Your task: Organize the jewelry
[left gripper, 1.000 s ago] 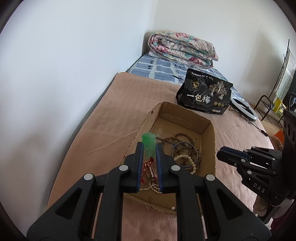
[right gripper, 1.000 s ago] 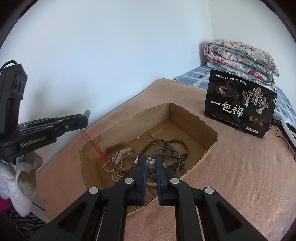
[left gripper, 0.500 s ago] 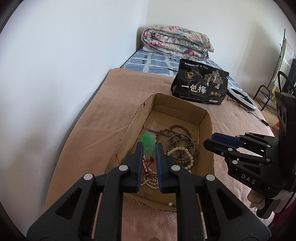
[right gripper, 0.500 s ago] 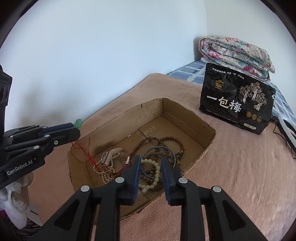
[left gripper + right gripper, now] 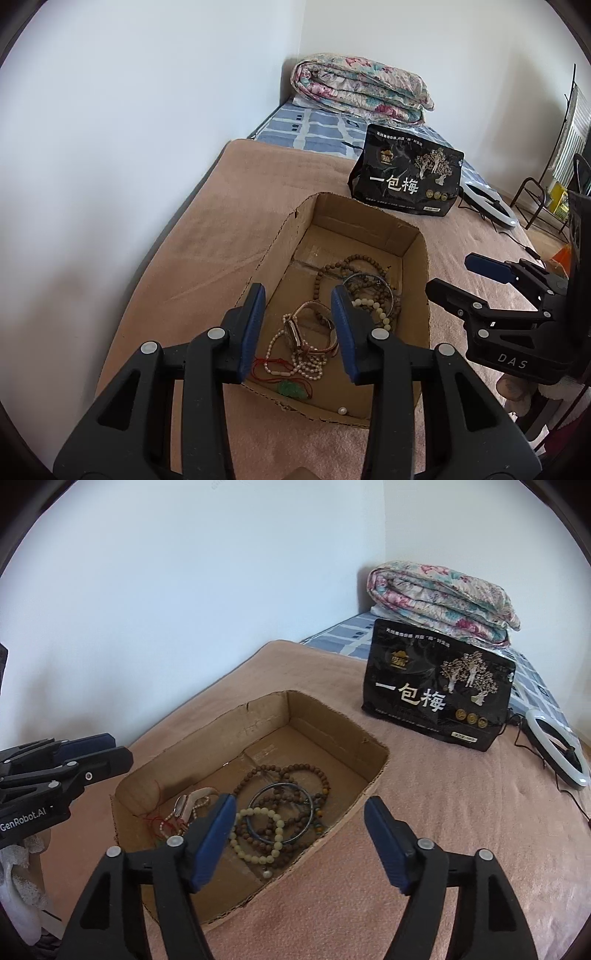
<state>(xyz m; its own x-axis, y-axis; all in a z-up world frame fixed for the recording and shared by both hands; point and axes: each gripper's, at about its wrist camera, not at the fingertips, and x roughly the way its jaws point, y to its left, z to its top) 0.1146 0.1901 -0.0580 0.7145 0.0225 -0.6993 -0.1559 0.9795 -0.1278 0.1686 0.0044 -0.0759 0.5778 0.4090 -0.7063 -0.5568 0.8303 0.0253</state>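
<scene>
Two grippers, both opening and empty, we hold over the shallow brown cardboard box [image 5: 415, 254]: left gripper [image 5: 297, 317] narrow above the green jade pendant [image 5: 291, 388]; right gripper [image 5: 301, 821] wide.

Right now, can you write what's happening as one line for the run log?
left gripper: opening, empty | right gripper: opening, empty | green pendant: lying in cardboard box | bead bracelets: in box
</scene>
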